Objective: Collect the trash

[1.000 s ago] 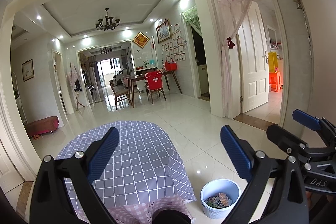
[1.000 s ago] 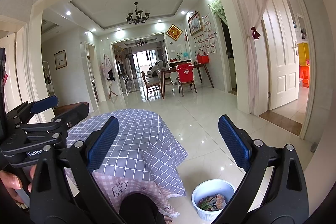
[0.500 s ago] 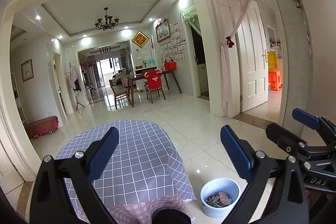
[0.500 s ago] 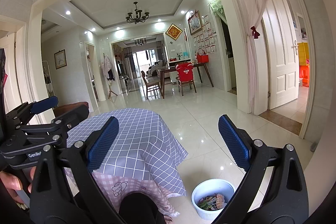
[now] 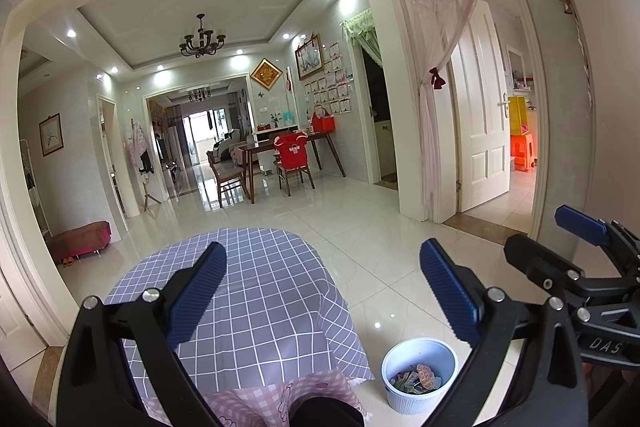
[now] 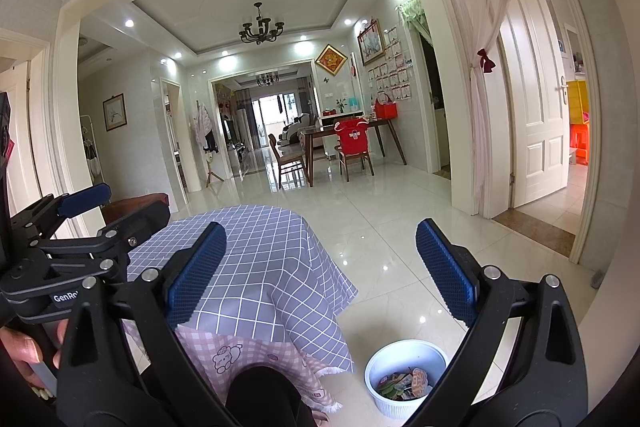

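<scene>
A white ribbed bin point(image 5: 418, 375) point(image 6: 405, 379) stands on the floor to the right of a round table, with several coloured wrappers point(image 5: 416, 379) point(image 6: 404, 385) inside. The table wears a grey checked cloth point(image 5: 256, 291) point(image 6: 264, 259) over a pink one, and no trash shows on its top. My left gripper point(image 5: 322, 291) is open and empty, held high above the table's near edge. My right gripper point(image 6: 320, 271) is open and empty too, beside the left one, which shows at the left of the right wrist view point(image 6: 80, 239).
Glossy tiled floor point(image 5: 368, 227) stretches ahead to a dining table with chairs point(image 5: 280, 159). A curtained doorway with a white door point(image 5: 480, 115) opens on the right. A low pink bench point(image 5: 80, 237) sits by the left wall. A hand point(image 6: 24, 351) holds the left gripper's handle.
</scene>
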